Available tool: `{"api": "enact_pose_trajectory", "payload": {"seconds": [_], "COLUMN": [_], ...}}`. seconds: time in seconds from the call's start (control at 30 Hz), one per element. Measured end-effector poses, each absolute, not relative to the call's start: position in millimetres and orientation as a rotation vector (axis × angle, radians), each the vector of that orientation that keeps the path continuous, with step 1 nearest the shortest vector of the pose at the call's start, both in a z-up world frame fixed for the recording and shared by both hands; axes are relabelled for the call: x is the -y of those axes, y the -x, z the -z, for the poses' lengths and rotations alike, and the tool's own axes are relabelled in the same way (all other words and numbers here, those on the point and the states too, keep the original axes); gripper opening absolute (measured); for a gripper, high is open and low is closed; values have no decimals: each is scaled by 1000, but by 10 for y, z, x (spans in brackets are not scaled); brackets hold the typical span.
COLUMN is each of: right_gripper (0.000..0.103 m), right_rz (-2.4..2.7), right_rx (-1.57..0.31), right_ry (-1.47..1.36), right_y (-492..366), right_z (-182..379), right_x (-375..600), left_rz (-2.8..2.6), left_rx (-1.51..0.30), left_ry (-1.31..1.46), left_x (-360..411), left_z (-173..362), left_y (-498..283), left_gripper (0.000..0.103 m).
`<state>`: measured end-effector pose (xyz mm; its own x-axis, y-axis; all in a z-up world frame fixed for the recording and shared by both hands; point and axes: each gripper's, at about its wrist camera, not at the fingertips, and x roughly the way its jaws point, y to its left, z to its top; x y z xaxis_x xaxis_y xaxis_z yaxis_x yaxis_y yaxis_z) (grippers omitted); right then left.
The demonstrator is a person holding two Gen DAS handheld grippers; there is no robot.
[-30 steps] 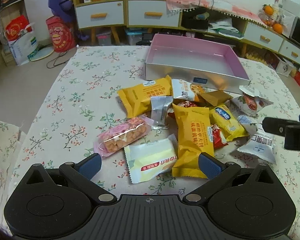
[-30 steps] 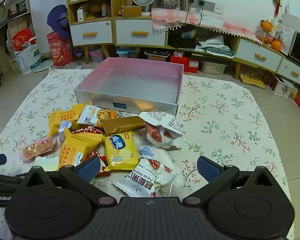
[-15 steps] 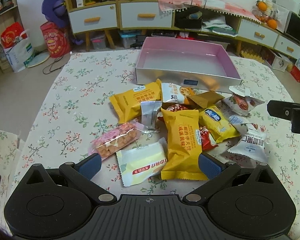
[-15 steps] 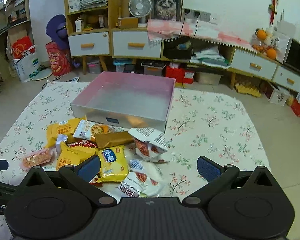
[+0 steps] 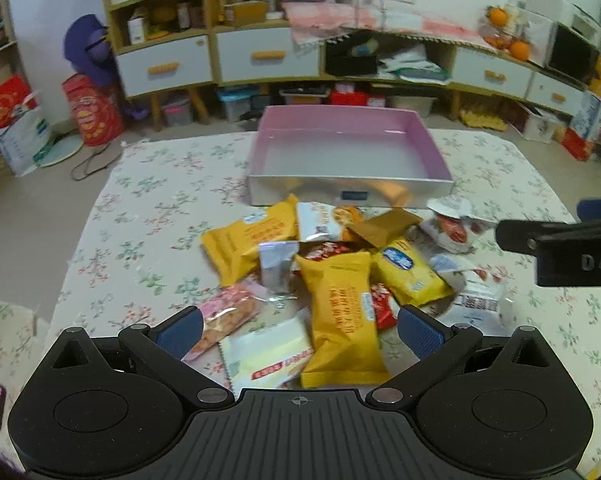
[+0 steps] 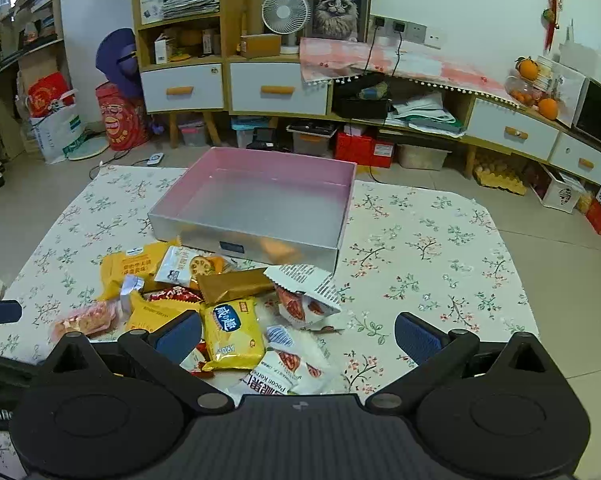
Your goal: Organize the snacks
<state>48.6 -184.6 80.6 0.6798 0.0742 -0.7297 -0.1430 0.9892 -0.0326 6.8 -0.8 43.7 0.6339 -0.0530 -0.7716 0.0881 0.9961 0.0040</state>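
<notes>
Nothing is packed yet: the snack packets (image 5: 332,276) lie heaped mid-frame before the empty pink box (image 5: 348,156). Left gripper (image 5: 299,330) and right gripper (image 6: 298,334) both gape, holding nothing. Next probably comes picking one packet.

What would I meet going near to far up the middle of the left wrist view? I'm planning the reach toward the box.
Long yellow packet → red packet → white lotus-root packet → pink box.

Two wrist views, shared snack pile (image 5: 332,276)
</notes>
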Motion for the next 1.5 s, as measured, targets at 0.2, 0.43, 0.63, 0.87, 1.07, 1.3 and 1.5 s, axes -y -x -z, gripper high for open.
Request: {"api": "enact_pose_trajectory", "payload": {"seconds": [0.2, 0.43, 0.63, 0.87, 1.07, 1.3, 1.5], "right_gripper": [77, 75, 68, 61, 51, 49, 44], "right_rz": [-193, -201, -215, -260, -322, -385, -491], "right_rx": [-782, -773, -841, -919, -981, -1007, -1024], "right_ry": [147, 171, 49, -2, -65, -119, -172], "right_y": [-412, -403, -532, -654, -727, -728, -746], "right_z": [-800, -682, -646, -510, -412, -344, -280], "right_x": [1759, 1693, 1750, 1694, 1649, 1582, 1467], "left_rz": [101, 139, 144, 150, 194, 308, 386], "left_rx": [-884, -906, -920, -942, -960, -975, -945], "left_ry": [-58, -30, -2, 73, 131, 66, 39], "left_x": [-18, -181, -411, -693, -816, -935, -1107], "left_z": [-341, -277, -211, -135, -5, 81, 136], "left_y": [-82, -136, -174, -300, -379, -531, -643], "left_gripper": [103, 103, 103, 101, 94, 92, 74]}}
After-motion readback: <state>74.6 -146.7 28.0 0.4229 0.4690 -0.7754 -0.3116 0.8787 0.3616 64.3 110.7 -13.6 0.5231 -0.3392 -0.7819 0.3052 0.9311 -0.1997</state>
